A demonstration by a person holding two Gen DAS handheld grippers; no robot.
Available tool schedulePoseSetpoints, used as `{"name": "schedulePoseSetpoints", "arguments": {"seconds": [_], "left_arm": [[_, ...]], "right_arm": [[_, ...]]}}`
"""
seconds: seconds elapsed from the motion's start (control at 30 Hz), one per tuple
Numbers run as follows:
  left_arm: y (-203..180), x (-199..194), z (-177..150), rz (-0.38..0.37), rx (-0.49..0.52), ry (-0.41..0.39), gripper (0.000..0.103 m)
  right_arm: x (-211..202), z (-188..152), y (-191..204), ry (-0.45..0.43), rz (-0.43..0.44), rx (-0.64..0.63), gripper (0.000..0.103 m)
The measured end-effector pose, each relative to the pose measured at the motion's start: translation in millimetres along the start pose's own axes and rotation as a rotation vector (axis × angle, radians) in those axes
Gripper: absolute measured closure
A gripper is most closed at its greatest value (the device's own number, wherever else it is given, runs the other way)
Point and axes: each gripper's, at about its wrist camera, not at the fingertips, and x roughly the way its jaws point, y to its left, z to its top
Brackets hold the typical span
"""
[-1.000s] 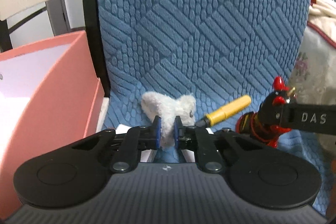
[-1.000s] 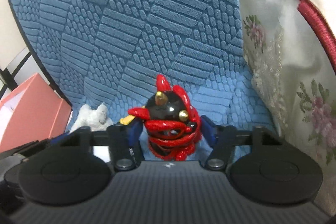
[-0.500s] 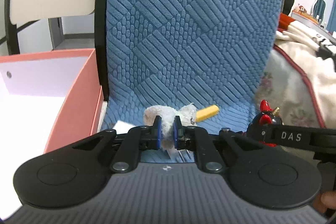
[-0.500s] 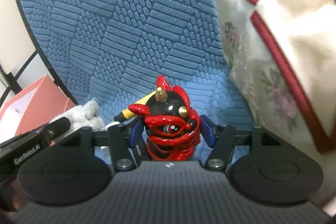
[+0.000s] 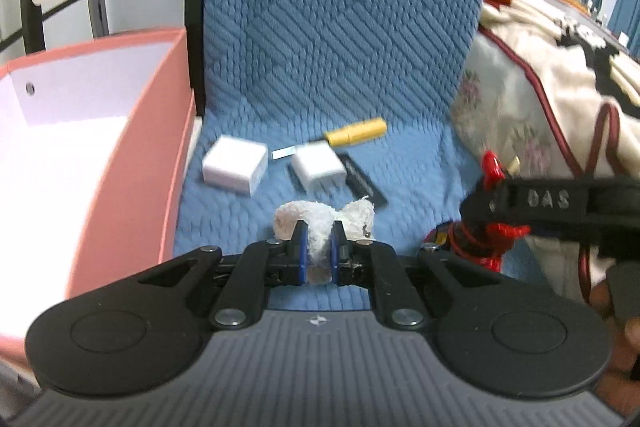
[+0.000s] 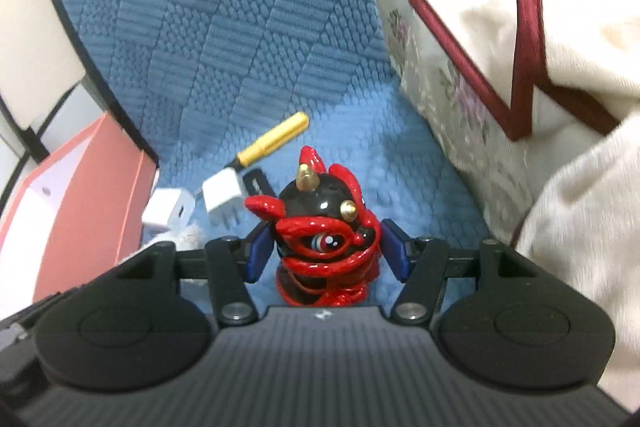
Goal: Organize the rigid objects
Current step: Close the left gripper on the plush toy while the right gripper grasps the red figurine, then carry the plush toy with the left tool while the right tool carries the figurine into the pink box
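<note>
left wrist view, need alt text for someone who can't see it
The left tongs pinch a small white plush toy above a blue quilted seat cushion. Behind it lie two white chargers, a black card and a yellow-handled tool; an open pink box stands left, and the right tongs hold a red and black figurine at right.

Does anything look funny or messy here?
A little. The task is sorting rigid things, yet the left gripper is pinching a soft white fluffy toy. The two white chargers and the yellow-handled tool lie scattered on the blue cushion, not in the pink box.
</note>
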Motion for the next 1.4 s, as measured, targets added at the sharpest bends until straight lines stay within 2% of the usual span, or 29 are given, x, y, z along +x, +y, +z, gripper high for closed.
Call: {"name": "schedulePoseSetpoints", "arguments": {"seconds": [0.23, 0.33, 0.6, 0.7, 0.73, 0.77, 0.83, 1.1, 1.4], "left_arm": [[-3, -1, -21, 0.000, -0.009, 0.093, 0.090], [-1, 2, -29, -0.008, -0.024, 0.146, 0.089], [12, 5, -37, -0.026, -0.121, 0.211, 0.087], [10, 4, -35, -0.017, -0.116, 0.209, 0.067], [9, 5, -34, -0.016, -0.113, 0.206, 0.054], [9, 4, -34, -0.019, -0.112, 0.200, 0.048], [9, 5, -33, -0.029, -0.105, 0.193, 0.045], [6, 27, -27, -0.074, -0.120, 0.176, 0.045], [2, 48, -19, -0.066, -0.124, 0.145, 0.045]], "right_arm": [[5, -6, 2, 0.023, -0.026, -0.019, 0.042], [10, -6, -3, 0.056, -0.017, 0.012, 0.041], [14, -8, -7, 0.085, 0.011, 0.064, 0.041], [15, -9, -8, 0.089, 0.021, 0.082, 0.041], [14, -9, -9, 0.089, 0.024, 0.090, 0.041], [15, -8, -10, 0.091, 0.028, 0.101, 0.041], [15, -9, -13, 0.100, 0.045, 0.126, 0.039], [21, -10, -14, 0.123, 0.065, 0.152, 0.037], [17, -8, -15, 0.106, 0.060, 0.148, 0.042]]}}
